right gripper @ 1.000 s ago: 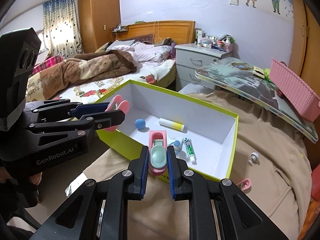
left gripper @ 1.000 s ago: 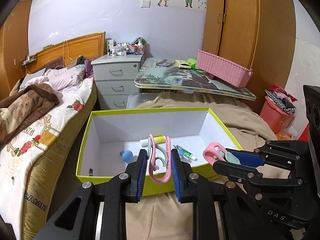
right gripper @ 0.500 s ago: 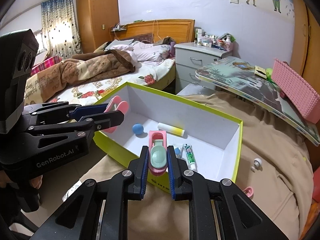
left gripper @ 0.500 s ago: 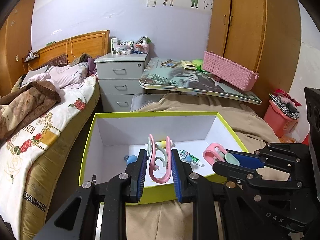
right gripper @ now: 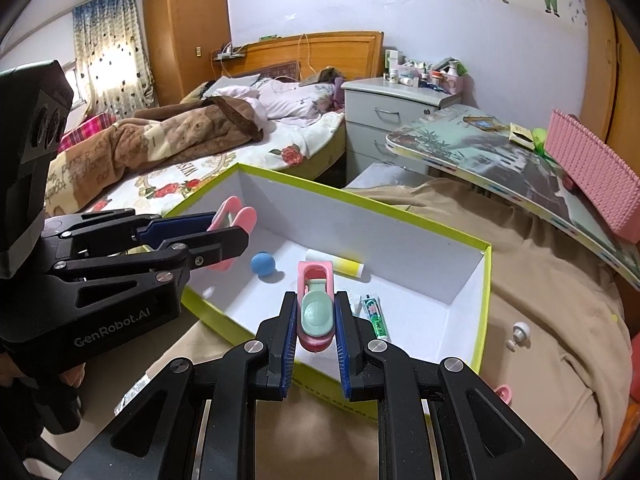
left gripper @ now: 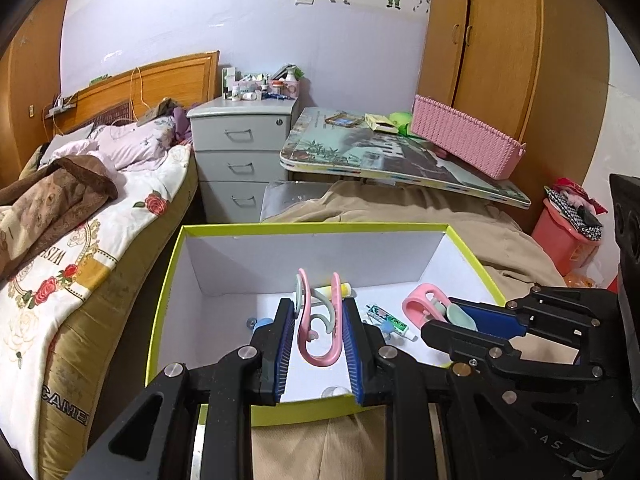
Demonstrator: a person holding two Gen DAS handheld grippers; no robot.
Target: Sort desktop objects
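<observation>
Both grippers over box (left gripper: 168,280). Left gripper (left gripper: 318,340) pinches pink clip (left gripper: 320,332); right gripper (right gripper: 316,320) pinches pink-green clip (right gripper: 316,312). Lower inside walls, then part jaws; avoid toothpaste (right gripper: 374,316).

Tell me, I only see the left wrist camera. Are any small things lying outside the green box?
Observer: Yes. A small white knob lies on the beige blanket, right of the box.
Operator: Anything else out there?
Observer: A pink clip lies on the same blanket, nearer the camera than the knob, partly hidden by the right gripper.
</observation>
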